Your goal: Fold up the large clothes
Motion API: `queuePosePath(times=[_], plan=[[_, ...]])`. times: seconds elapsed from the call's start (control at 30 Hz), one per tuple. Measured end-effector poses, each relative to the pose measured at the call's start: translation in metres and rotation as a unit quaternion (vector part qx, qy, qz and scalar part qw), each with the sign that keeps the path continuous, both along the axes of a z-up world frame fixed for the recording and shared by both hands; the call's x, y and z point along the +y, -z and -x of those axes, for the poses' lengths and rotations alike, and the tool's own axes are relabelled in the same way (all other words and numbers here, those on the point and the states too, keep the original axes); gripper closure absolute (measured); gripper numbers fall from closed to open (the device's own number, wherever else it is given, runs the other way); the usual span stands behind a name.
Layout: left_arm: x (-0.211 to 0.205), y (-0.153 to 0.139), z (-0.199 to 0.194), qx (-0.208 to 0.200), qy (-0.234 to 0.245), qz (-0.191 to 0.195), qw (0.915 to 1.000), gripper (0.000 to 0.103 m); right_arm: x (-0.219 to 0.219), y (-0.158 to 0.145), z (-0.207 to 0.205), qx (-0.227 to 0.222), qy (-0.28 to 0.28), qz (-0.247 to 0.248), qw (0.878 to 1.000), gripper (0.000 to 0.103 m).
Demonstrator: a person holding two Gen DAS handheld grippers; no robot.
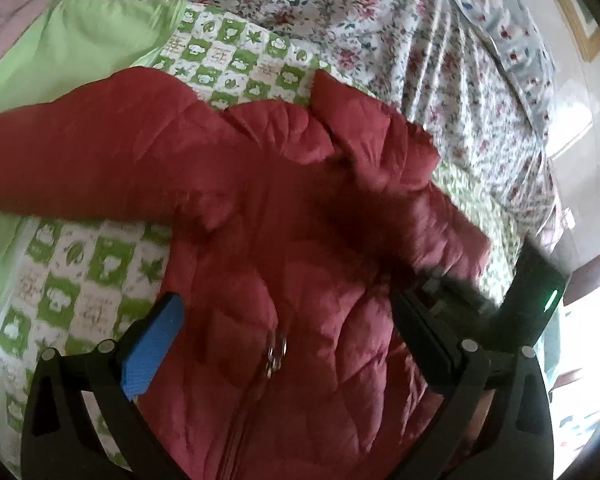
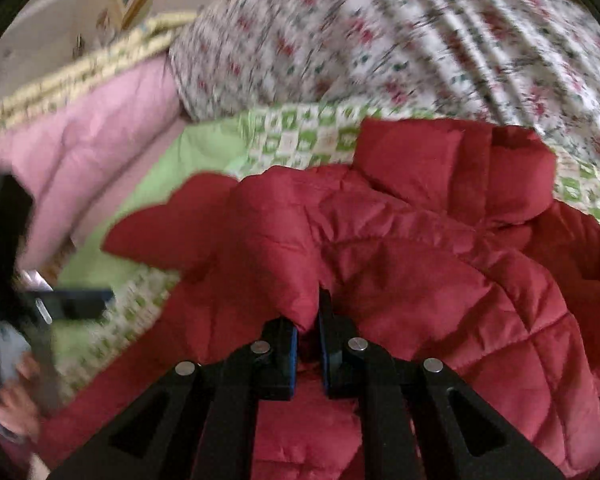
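Observation:
A red quilted jacket (image 1: 284, 208) lies front up on a green-and-white patterned quilt (image 1: 80, 272), one sleeve stretched to the left. Its zipper pull (image 1: 276, 354) shows between my left fingers. My left gripper (image 1: 288, 320) is open above the jacket's lower front, with the blue pad (image 1: 152, 348) on the left finger. My right gripper (image 2: 308, 320) is shut on a fold of the red jacket (image 2: 400, 264) and holds it up. The right gripper also shows in the left wrist view (image 1: 536, 292), blurred, at the jacket's right sleeve.
A floral bedcover (image 1: 380, 20) lies bunched behind the jacket. A pink quilt (image 2: 92, 168) sits at the left in the right wrist view. The left gripper (image 2: 60, 304) shows blurred at that view's left edge. A wall with a framed picture (image 1: 576, 12) lies beyond the bed.

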State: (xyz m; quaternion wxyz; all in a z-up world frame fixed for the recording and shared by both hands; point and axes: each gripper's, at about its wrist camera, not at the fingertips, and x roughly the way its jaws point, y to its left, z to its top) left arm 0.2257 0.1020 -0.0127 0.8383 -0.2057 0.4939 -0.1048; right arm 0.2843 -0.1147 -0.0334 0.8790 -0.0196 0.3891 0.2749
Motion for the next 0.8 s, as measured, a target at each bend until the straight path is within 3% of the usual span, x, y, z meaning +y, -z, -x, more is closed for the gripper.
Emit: queuePosePath(times=[0.17,0.3,0.4,0.43,0.47,0.5,0.6,0.7,0.8], plan=[[-0.002,0.007,-0.045,0.023,0.022,0.047,0.9984,0.0,0.019,0.019,0.01,-0.016,-0.021,0.044,0.999,0.09],[-0.012,0.031,-0.086,0.07,0.046,0.112,0.9902,0.0,0.018,0.018,0.011,-0.02,-0.025,0.041,0.999,0.089],[-0.021,0.048,-0.104,0.096,0.055,0.139,0.9841,0.001,0.018,0.017,0.008,-0.017,-0.026,0.038,0.999,0.089],[-0.026,0.053,-0.107,0.1,0.059,0.145,0.9827,0.005,0.019,0.017,0.006,-0.017,-0.027,0.039,0.999,0.089],[-0.029,0.055,-0.108,0.1,0.062,0.142,0.9828,0.021,0.019,0.017,0.006,-0.016,-0.028,0.039,0.999,0.089],[-0.033,0.056,-0.109,0.099,0.07,0.14,0.9828,0.046,0.018,0.017,0.006,-0.015,-0.029,0.039,0.999,0.089],[-0.034,0.056,-0.112,0.095,0.077,0.129,0.9841,0.082,0.017,0.018,0.007,-0.006,-0.034,0.046,0.998,0.084],[-0.024,0.052,-0.114,0.085,0.079,0.131,0.9846,0.088,0.011,0.014,0.011,0.004,-0.043,0.033,0.999,0.075],[-0.019,0.042,-0.113,0.064,0.084,0.098,0.9896,0.09,0.001,0.006,0.02,0.01,-0.046,0.02,0.999,0.066]])
